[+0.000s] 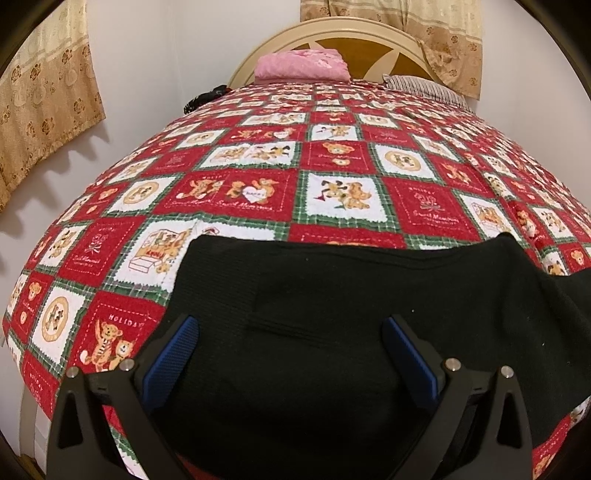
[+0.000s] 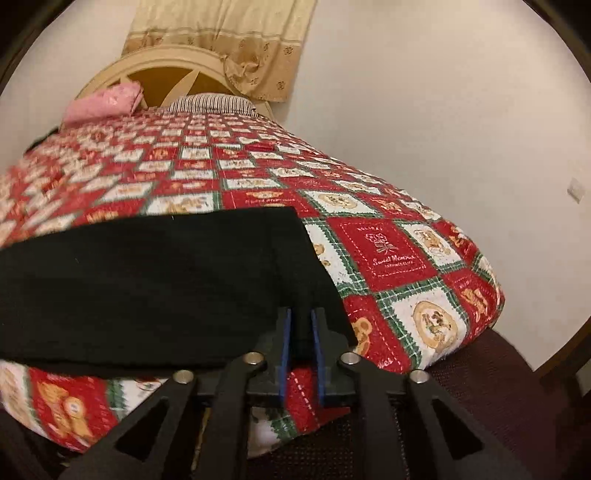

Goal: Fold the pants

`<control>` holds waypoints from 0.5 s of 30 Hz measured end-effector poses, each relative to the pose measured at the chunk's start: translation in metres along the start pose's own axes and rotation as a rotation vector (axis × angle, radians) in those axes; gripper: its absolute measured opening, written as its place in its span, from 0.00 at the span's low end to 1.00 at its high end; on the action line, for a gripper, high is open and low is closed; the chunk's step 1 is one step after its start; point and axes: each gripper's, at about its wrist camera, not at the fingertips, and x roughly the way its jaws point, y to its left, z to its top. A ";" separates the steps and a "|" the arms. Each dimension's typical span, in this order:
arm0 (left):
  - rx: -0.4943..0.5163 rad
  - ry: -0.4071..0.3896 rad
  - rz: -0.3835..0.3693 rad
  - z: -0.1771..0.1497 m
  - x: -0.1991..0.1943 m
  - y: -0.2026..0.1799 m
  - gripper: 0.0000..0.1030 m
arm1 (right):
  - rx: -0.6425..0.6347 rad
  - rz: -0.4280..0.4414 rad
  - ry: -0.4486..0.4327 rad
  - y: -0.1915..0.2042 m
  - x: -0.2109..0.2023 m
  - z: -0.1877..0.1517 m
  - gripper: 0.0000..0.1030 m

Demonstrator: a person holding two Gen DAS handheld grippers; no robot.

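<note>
Black pants [image 1: 351, 295] lie on the red patchwork quilt [image 1: 258, 166] near the bed's front edge. My left gripper [image 1: 291, 325] is open, its blue pads [image 1: 410, 354] spread wide just above the black cloth, holding nothing. In the right wrist view the pants [image 2: 147, 280] stretch to the left, and my right gripper [image 2: 301, 314] is shut on their near right edge, cloth pinched between the blue pads [image 2: 285, 343].
A pink folded cloth [image 1: 301, 64] and a striped pillow [image 1: 424, 86] lie by the headboard [image 1: 354, 33]. Curtains [image 1: 44, 110] hang on the walls. A dark mesh chair [image 2: 498, 387] stands below the bed's right corner.
</note>
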 end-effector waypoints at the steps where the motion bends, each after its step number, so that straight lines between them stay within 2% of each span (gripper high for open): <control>1: -0.015 -0.005 0.000 0.001 -0.003 0.002 0.99 | 0.038 -0.038 -0.032 -0.003 -0.009 0.001 0.17; 2: -0.030 -0.014 -0.003 0.001 -0.008 0.003 0.99 | 0.067 -0.104 -0.083 -0.003 -0.023 0.004 0.17; 3: -0.043 -0.025 -0.010 0.002 -0.012 0.004 0.99 | 0.062 -0.128 -0.137 0.004 -0.037 0.006 0.17; 4: -0.054 -0.036 -0.019 0.003 -0.017 0.004 0.99 | 0.043 -0.104 -0.181 0.014 -0.049 0.009 0.17; 7: -0.043 -0.075 -0.076 0.006 -0.033 -0.010 0.99 | -0.033 0.144 -0.205 0.066 -0.073 0.016 0.17; 11: 0.092 -0.142 -0.188 0.007 -0.055 -0.064 0.99 | -0.156 0.483 -0.145 0.167 -0.086 0.016 0.17; 13: 0.170 -0.162 -0.229 0.004 -0.061 -0.090 0.99 | -0.208 0.577 -0.103 0.211 -0.087 0.010 0.17; 15: 0.247 -0.151 -0.214 0.000 -0.058 -0.112 0.99 | -0.260 0.688 -0.081 0.257 -0.091 0.003 0.17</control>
